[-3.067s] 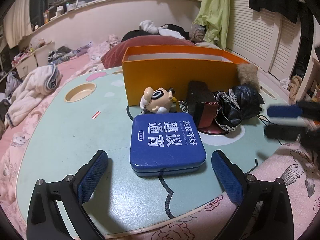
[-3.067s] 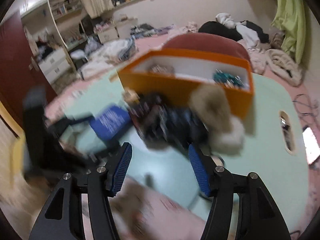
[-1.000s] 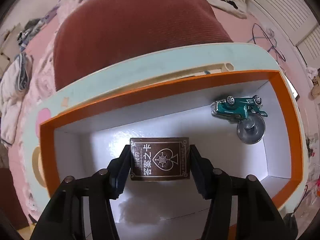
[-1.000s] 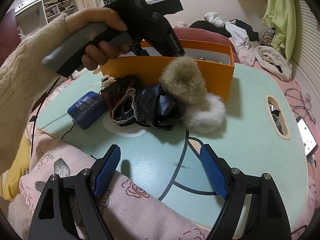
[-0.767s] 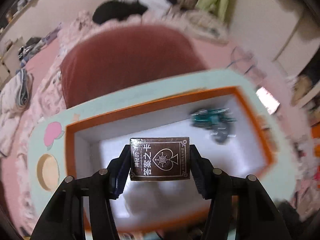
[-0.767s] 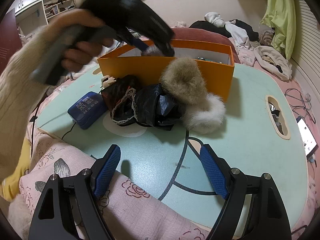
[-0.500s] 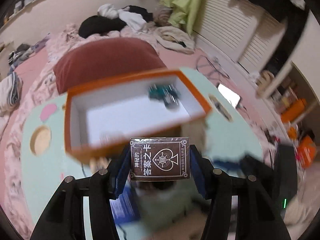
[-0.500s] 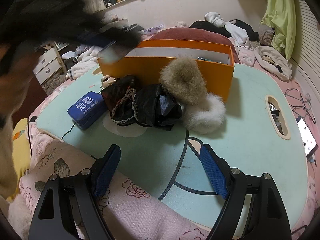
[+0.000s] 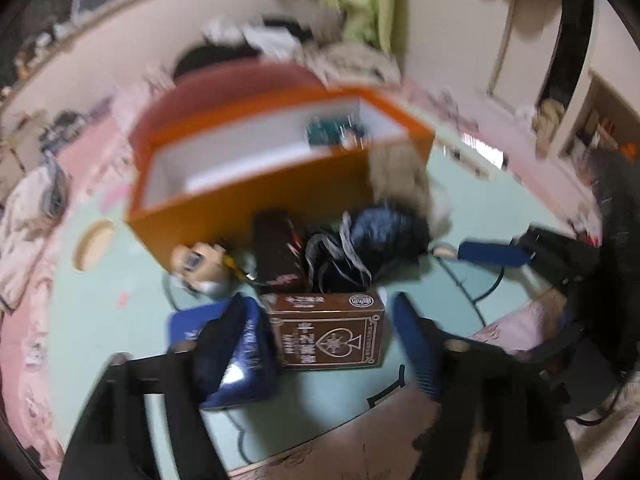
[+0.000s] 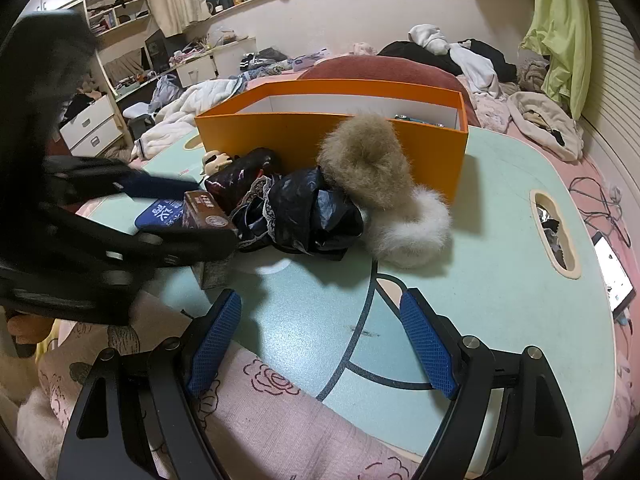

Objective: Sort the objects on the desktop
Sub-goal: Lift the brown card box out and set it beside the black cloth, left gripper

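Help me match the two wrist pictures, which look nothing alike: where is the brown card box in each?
Left wrist: brown card box low centre, between the opening left gripper jaws.
Right wrist: brown card box at mid-left, partly behind the left gripper.
Shared landmark: the orange box behind the clutter in both.

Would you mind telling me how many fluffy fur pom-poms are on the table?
2. The tan pom-pom leans against the orange box; the white pom-pom lies just in front of it. Others may be hidden under the black clutter.
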A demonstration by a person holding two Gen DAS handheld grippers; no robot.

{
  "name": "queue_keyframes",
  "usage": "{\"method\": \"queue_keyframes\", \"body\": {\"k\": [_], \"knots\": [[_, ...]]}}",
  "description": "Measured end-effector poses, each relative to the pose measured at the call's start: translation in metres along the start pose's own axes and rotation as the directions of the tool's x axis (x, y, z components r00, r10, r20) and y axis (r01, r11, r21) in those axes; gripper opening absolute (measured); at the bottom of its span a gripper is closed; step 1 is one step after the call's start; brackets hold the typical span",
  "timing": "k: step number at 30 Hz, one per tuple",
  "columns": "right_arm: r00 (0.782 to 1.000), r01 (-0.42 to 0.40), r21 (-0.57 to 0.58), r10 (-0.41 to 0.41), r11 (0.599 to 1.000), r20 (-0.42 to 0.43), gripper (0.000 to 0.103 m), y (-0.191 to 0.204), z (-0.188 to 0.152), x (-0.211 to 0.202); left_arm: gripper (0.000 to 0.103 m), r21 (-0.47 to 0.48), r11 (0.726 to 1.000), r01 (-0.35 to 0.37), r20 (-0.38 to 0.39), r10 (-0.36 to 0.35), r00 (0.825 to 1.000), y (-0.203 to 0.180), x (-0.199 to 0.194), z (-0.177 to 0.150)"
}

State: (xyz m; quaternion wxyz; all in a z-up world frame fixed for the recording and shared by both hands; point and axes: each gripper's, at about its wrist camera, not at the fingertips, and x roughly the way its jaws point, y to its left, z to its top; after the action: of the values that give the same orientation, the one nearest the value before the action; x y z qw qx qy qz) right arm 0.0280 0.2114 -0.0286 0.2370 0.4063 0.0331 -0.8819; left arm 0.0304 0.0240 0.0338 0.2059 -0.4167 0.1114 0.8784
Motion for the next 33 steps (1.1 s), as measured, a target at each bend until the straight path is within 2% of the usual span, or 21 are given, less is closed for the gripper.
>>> {"method": "queue_keyframes", "body": {"k": [2, 4, 6, 8, 10, 12, 14, 20, 25, 33], "knots": [[1.000, 0.000, 0.000, 0.000, 1.000, 0.000, 0.082, -0.002, 0.000, 0.000, 0.098, -0.037, 0.998, -0.045, 0.099, 0.049, 0.994, 0.009, -0.021, -0.010], [1.000, 0.000, 0.001, 0.000, 1.000, 0.001, 0.082, -0.003, 0.000, 0.000, 0.103, -0.092, 0.988, -0.120, 0.149, 0.133, 0.980, 0.020, -0.034, -0.024], [1.000, 0.001, 0.002, -0.001, 1.000, 0.001, 0.082, -0.002, 0.000, 0.000, 0.103, -0.121, 0.977, -0.179, 0.110, 0.192, 0.975, 0.031, -0.031, -0.043], [1.000, 0.001, 0.001, -0.001, 1.000, 0.000, 0.082, -0.003, 0.001, 0.000, 0.103, -0.113, 0.978, -0.175, 0.042, 0.180, 0.983, 0.037, -0.019, -0.058], [1.000, 0.001, 0.001, -0.001, 1.000, 0.000, 0.082, -0.003, 0.001, 0.000, 0.103, -0.123, 0.977, -0.172, 0.008, 0.175, 0.985, 0.042, -0.006, -0.069], [1.000, 0.004, 0.000, -0.004, 1.000, -0.001, 0.082, -0.003, 0.001, 0.000, 0.103, -0.181, 0.973, -0.142, 0.021, 0.148, 0.989, 0.049, -0.001, -0.071], [1.000, 0.005, 0.000, -0.005, 1.000, -0.001, 0.082, -0.005, 0.002, 0.001, 0.103, -0.200, 0.968, -0.155, 0.008, 0.160, 0.987, 0.051, 0.006, -0.063], [1.000, 0.005, -0.001, -0.005, 1.000, -0.001, 0.082, -0.005, 0.002, 0.001, 0.103, -0.192, 0.970, -0.152, 0.024, 0.159, 0.987, 0.047, 0.026, -0.049], [1.000, 0.005, -0.001, -0.005, 1.000, -0.001, 0.082, -0.004, 0.002, 0.001, 0.103, -0.205, 0.966, -0.159, 0.051, 0.173, 0.984, 0.046, 0.023, -0.057], [1.000, 0.005, 0.000, -0.005, 1.000, -0.001, 0.082, -0.005, 0.002, 0.001, 0.103, -0.210, 0.963, -0.168, 0.040, 0.180, 0.983, 0.046, 0.021, -0.059]]}}
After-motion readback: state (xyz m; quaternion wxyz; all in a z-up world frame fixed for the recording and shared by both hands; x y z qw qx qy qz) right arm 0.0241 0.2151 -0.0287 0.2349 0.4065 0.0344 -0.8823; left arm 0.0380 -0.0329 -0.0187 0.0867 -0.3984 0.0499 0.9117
